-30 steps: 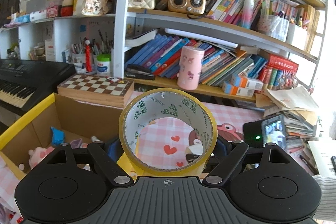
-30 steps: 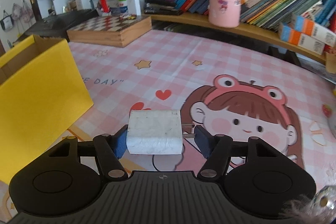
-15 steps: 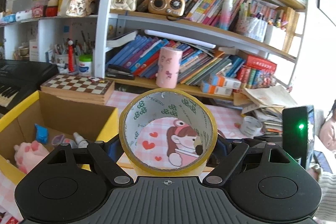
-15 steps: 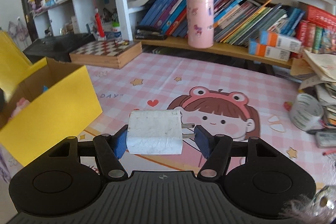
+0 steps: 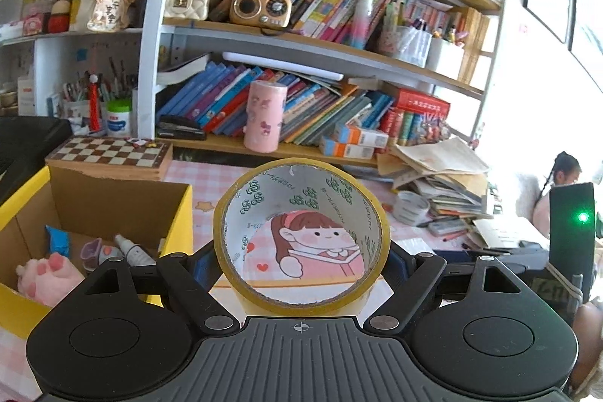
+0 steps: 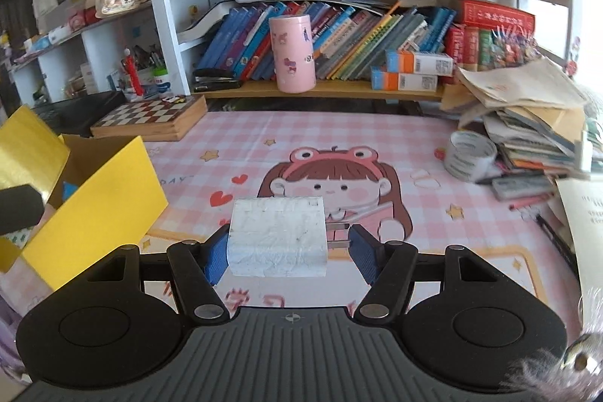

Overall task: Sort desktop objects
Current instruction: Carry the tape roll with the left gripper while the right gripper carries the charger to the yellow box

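My left gripper (image 5: 301,260) is shut on a yellow tape roll (image 5: 301,300), held upright with its hollow core facing the camera. It hangs above the desk just right of the yellow cardboard box (image 5: 181,213), which holds a pink plush paw (image 5: 51,275), a small bottle and other bits. My right gripper (image 6: 288,253) is shut on a white plug charger (image 6: 277,238), its metal prongs against the right pad. The charger hovers over the pink cartoon desk mat (image 6: 377,138), with the yellow box (image 6: 101,191) at lower left.
A chessboard box (image 6: 150,117) lies behind the yellow box. A pink cup (image 6: 292,53) stands on the low bookshelf. A second tape roll (image 6: 469,155) sits by a heap of books and papers (image 6: 527,130) at the right. A dark device with a green light (image 5: 571,225) is at far right.
Both views have swung and pulled back. The right gripper rose with the charger, so more mat and the second tape roll show. The left gripper drifted sideways, the box interior now plainer.
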### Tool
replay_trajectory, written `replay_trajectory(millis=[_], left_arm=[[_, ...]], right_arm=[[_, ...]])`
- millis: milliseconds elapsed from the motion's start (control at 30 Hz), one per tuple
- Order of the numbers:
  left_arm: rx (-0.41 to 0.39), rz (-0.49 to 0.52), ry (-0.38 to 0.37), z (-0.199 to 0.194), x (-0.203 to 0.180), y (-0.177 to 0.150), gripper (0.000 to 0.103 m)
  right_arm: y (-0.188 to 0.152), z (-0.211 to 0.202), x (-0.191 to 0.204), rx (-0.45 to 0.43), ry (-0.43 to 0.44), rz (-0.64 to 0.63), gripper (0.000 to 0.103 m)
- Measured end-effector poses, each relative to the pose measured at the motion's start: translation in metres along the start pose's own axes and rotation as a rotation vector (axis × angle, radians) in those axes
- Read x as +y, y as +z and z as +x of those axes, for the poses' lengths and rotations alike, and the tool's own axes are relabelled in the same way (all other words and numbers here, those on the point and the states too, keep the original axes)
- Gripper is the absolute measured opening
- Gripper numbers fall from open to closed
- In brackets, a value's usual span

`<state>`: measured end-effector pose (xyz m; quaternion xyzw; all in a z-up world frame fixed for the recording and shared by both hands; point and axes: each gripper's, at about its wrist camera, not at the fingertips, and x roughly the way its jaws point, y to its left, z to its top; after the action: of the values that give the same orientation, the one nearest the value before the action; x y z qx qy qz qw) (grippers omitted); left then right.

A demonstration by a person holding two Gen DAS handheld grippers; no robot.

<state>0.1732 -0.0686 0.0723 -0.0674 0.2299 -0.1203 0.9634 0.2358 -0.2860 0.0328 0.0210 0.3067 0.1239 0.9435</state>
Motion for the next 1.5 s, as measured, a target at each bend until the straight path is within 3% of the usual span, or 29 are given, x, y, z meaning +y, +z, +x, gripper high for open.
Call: replay_trajectory(millis=[267,700,1033,1500], left_arm=[[0.005,-0.041,-0.015,-0.034,0.027,-0.014,0.085],[0.041,-0.044,-0.014,-0.086,0.073,-0.045,0.085],[0.104,-0.011,-0.021,-0.122,0.102,-0.072,0.085],[0.159,-0.050,-0.015,-0.149,0.124,-0.095,0.085]], right_arm=[[-0.028,-0.017,0.044,0.081,0.021,0.025,0.062],[-0.056,-0.052,0.111,0.082,0.013,-0.030,0.062],[-0.096,-0.073,0.167,0.108,0.015,-0.032,0.062],[-0.125,-0.080,0.203,0.217,0.082,-0.005,0.062]])
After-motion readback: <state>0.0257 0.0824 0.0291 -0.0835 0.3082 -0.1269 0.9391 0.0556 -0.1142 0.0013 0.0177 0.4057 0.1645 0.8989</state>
